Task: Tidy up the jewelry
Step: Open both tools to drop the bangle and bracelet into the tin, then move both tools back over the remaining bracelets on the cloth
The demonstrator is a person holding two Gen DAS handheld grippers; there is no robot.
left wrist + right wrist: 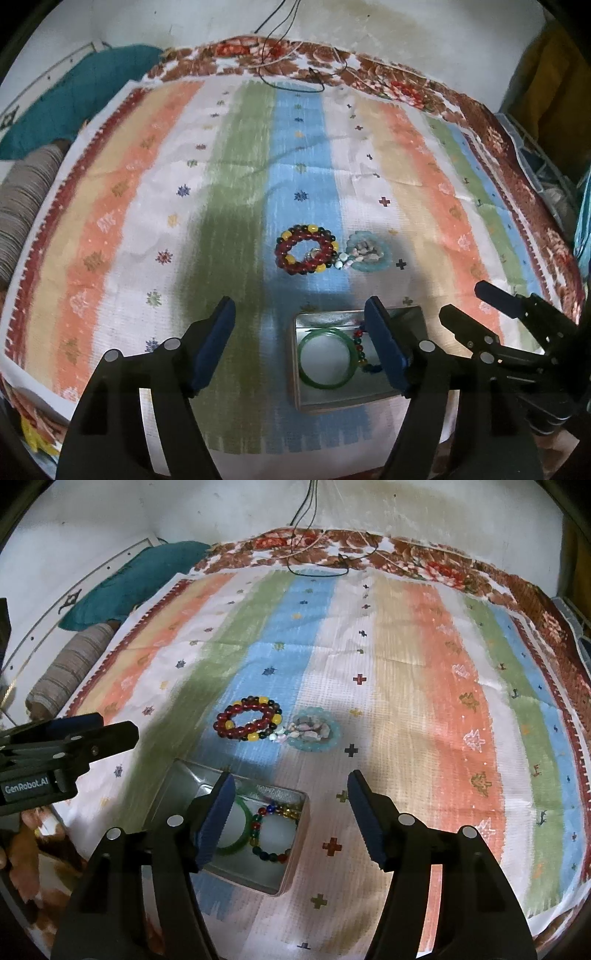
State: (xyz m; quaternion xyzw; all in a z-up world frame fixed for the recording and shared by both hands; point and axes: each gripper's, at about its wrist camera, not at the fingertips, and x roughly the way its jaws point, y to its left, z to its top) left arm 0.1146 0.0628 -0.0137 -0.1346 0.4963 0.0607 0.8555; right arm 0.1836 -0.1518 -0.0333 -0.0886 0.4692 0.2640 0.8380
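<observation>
Gleaming red-and-yellow bead bracelet (306, 250) (doubled coil)

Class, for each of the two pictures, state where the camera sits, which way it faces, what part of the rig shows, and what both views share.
Left wrist: on the left tongs, looking forward and down over the striped cloth; its own open blue fingers frame the view, with the right tongs at right.
Right wrist: on the right tongs, facing likewise; the left tongs enter at left.
Shared: tin box, green bangle, red bead bracelet, pale bracelet pile.
</observation>
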